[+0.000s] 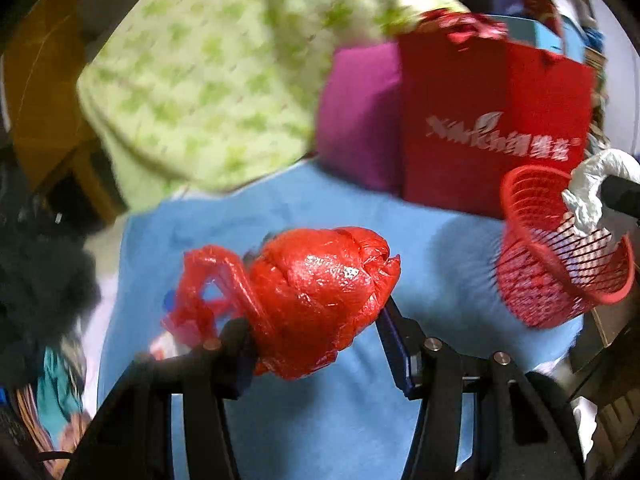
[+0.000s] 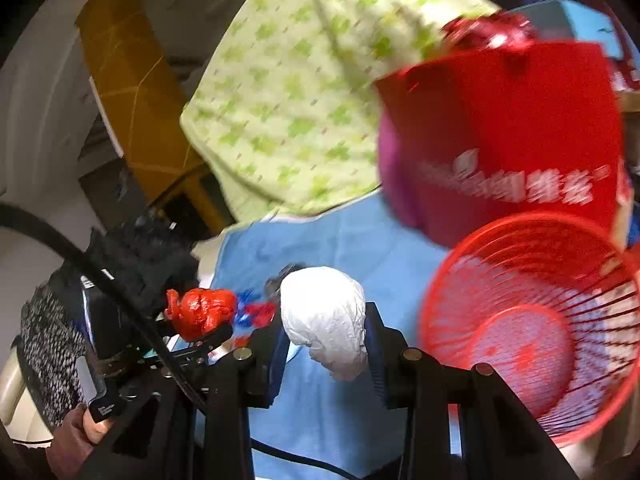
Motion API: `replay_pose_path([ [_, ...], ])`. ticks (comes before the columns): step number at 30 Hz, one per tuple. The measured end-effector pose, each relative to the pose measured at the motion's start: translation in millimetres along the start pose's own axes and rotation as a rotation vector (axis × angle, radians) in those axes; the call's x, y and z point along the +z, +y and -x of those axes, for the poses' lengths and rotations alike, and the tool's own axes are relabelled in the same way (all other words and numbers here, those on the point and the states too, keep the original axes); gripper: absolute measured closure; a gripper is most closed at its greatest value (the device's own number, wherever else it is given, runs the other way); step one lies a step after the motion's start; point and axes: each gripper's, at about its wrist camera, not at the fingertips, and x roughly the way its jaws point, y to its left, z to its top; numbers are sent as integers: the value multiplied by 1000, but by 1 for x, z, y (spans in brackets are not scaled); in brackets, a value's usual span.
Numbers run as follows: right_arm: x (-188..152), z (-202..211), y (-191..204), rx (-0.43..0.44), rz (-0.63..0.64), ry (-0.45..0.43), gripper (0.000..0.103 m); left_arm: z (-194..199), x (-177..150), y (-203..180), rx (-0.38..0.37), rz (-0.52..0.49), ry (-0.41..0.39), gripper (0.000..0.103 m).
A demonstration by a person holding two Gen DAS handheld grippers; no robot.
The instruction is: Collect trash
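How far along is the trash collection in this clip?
Midway. Both pickups look done: left gripper holds the red plastic wad, right gripper the white wad. The red basket looks empty; both drops remain. Small red-blue scraps lie on the blue cloth.

Only readable-ish print is on the red bag (image 1: pixel 496 128): white lettering across its front, Latin letters starting with an "X", a little leaf logo above them, then a few Chinese characters I can't make out. Too blurred to spell. In the right wrist view the same white print (image 2: pixel 516 184) is just smear. Nothing else carries text I can read.
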Motion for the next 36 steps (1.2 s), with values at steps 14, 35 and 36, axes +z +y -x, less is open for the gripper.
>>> replay_pose_path([
  [14, 15, 50, -98, -118, -136, -87, 66, -1, 65, -111, -90, -186, -85, 47],
  [35, -3, 61, -168, -121, -304, -119, 36, -19, 82, -182, -142, -281, -76, 33],
  [36, -3, 63, -165, -123, -295, -126, 36, -16, 81, -179, -128, -280, -87, 33],
])
